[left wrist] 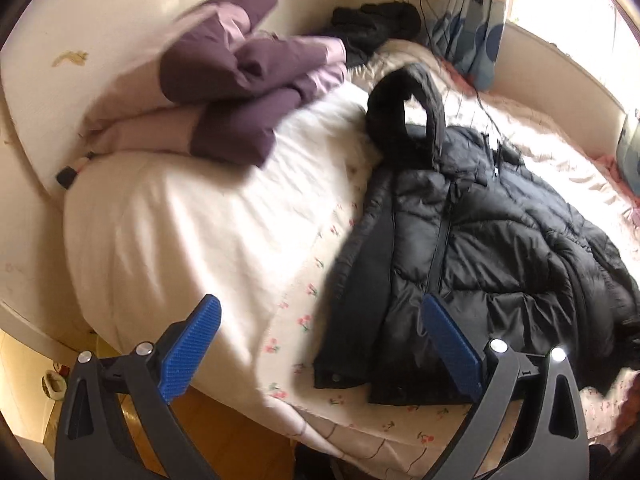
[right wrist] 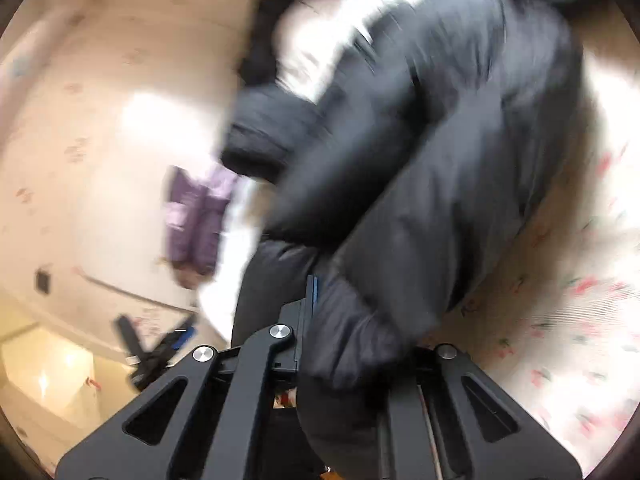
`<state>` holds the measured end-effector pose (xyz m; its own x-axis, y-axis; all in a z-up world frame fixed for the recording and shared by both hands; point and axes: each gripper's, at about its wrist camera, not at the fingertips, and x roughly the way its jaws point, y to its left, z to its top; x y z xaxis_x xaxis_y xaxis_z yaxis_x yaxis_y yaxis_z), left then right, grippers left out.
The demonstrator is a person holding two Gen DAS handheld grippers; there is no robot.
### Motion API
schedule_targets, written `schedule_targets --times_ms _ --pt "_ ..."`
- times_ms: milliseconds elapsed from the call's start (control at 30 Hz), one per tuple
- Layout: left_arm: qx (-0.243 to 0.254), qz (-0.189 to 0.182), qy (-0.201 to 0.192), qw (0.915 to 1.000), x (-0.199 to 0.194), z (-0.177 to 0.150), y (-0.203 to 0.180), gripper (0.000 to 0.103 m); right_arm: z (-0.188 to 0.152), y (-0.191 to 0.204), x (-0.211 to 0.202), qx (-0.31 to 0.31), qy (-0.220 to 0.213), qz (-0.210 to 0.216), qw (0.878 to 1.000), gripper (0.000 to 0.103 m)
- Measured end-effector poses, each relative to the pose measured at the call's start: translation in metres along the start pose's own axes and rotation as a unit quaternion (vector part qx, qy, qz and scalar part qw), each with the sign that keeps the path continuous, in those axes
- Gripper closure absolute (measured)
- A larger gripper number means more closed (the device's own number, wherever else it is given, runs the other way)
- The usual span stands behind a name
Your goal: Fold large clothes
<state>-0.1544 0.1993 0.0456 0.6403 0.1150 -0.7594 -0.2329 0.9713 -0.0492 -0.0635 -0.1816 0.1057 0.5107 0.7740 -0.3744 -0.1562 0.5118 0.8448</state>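
Observation:
A black puffer jacket [left wrist: 472, 240] with a hood lies on the bed, zipper up, its hem toward me. My left gripper [left wrist: 320, 344] is open and empty, hovering above the jacket's lower left corner, apart from it. In the blurred right wrist view my right gripper [right wrist: 320, 320] is shut on a fold of the black jacket [right wrist: 420, 160] and holds it up; the fabric hides most of the fingers. The left gripper [right wrist: 160, 348] shows small at the lower left of that view.
A folded purple and lilac jacket [left wrist: 236, 84] lies on the white duvet [left wrist: 192, 232] at the left. Another dark garment [left wrist: 376, 20] sits at the head of the bed. The flowered sheet [left wrist: 304, 328] reaches the bed edge; wooden floor [left wrist: 224, 436] lies below.

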Motion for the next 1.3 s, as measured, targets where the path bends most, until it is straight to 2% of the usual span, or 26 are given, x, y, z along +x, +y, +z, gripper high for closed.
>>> schedule_targets --times_ms 100,133,167,233,300,367,400,467,533,600,633,667,733,800,900,1000,1067,1100,1133,1200,1267,1300 --pt "0.007 -0.011 -0.01 0.9999 -0.012 0.006 -0.005 0.007 0.006 0.016 -0.083 -0.024 -0.047 0.005 0.999 0.097" --pt "0.009 -0.018 -0.011 0.9997 -0.014 0.008 -0.009 0.007 0.002 0.015 -0.1 -0.028 -0.037 -0.004 0.999 0.097" --pt "0.013 -0.026 -0.011 0.9995 -0.015 0.009 -0.015 0.007 -0.009 0.016 -0.109 -0.033 -0.029 -0.033 0.998 0.097" --pt "0.021 -0.042 -0.008 0.9989 -0.011 0.011 -0.03 0.007 -0.032 0.008 -0.11 -0.029 0.013 -0.092 0.995 0.093" --pt "0.038 -0.059 0.0 0.9975 -0.008 0.01 -0.054 0.007 -0.055 -0.033 -0.091 -0.012 0.115 -0.156 0.981 0.083" --pt "0.063 -0.068 0.007 0.9957 -0.005 0.008 -0.077 0.007 -0.067 -0.067 -0.097 0.033 0.141 -0.181 0.973 0.077" --pt "0.082 -0.072 0.009 0.994 -0.004 0.008 -0.093 0.007 -0.066 -0.079 -0.111 0.063 0.119 -0.161 0.978 0.072" --pt "0.115 -0.079 0.007 0.9902 -0.002 0.006 -0.12 0.007 -0.049 -0.083 -0.145 0.077 0.04 -0.114 0.99 0.063" --pt "0.147 -0.086 0.008 0.9854 0.002 0.004 -0.152 0.007 -0.034 -0.086 -0.192 0.079 -0.052 -0.097 0.991 0.029" --pt "0.164 -0.099 0.008 0.9816 0.01 0.003 -0.185 0.007 -0.011 -0.104 -0.244 0.103 -0.167 -0.099 0.976 0.02" --pt "0.166 -0.103 0.008 0.9808 0.011 0.002 -0.198 0.007 -0.004 -0.122 -0.268 0.117 -0.199 -0.09 0.969 0.02" --pt "0.167 -0.111 0.007 0.9798 0.016 0.002 -0.212 0.007 0.008 -0.143 -0.289 0.151 -0.24 -0.072 0.956 0.02" --pt "0.165 -0.129 0.003 0.9778 0.025 0.001 -0.241 0.007 0.023 -0.179 -0.308 0.195 -0.287 -0.054 0.936 0.02" --pt "0.165 -0.143 -0.002 0.9758 0.033 0.001 -0.269 0.007 0.041 -0.217 -0.318 0.231 -0.324 -0.057 0.916 0.02" --pt "0.167 -0.156 -0.009 0.9735 0.043 0.002 -0.299 0.007 0.056 -0.258 -0.33 0.25 -0.358 -0.094 0.895 0.02" --pt "0.171 -0.166 -0.003 0.9712 0.06 0.008 -0.321 0.007 0.081 -0.278 -0.346 0.237 -0.398 -0.148 0.874 0.02" --pt "0.172 -0.167 -0.004 0.9709 0.068 0.011 -0.329 0.007 0.1 -0.287 -0.345 0.231 -0.416 -0.172 0.862 0.032" --pt "0.17 -0.167 -0.005 0.9711 0.072 0.012 -0.331 0.007 0.108 -0.294 -0.347 0.23 -0.416 -0.175 0.862 0.062" --pt "0.168 -0.166 -0.006 0.9716 0.075 0.012 -0.33 0.007 0.121 -0.3 -0.346 0.233 -0.411 -0.169 0.865 0.1" --pt "0.159 -0.159 -0.003 0.9744 0.084 0.01 -0.323 0.007 0.144 -0.293 -0.339 0.22 -0.413 -0.155 0.87 0.1" --pt "0.146 -0.153 0.006 0.9772 0.091 0.012 -0.316 0.007 0.168 -0.259 -0.344 0.139 -0.433 -0.165 0.875 0.1" --pt "0.138 -0.151 0.011 0.9789 0.094 0.013 -0.31 0.007 0.177 -0.235 -0.35 0.093 -0.451 -0.157 0.874 0.1"
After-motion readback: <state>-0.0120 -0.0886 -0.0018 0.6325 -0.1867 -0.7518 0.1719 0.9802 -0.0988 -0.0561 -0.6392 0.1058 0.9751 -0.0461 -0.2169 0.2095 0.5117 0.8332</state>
